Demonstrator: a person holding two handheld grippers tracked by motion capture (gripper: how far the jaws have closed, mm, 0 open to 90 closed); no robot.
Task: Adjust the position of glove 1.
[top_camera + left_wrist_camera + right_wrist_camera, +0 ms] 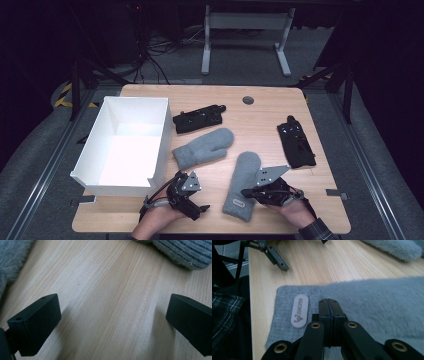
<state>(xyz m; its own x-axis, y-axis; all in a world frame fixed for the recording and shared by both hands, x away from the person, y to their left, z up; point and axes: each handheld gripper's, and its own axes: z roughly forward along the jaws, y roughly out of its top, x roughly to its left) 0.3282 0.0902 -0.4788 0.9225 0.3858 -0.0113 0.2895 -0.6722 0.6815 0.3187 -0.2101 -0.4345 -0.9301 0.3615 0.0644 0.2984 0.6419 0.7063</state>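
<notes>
Up close, the right hand-held gripper (328,302), jaws clenched empty, lies over the near mitten's (372,300) label (299,311).

Black claw (248,192) w/ brass rivets & grey three-cornered plate; other claw (201,209) black too; plaid sleeve (320,232).

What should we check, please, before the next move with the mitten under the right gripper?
1. Right gripper shut: ok, jaws together over the near mitten.
2. Fabric pinched between those jaws: cannot tell; they look closed on top of the pile.
3. Left gripper open and free: ok, bare table between its jaws.
4. Box open and ready: ok, white inside, nothing seen in it.
5. Far mitten out of the way: ok, it lies apart, beside the box.
6. Black gloves off the path: ok, at the back and right side of the table.
</notes>
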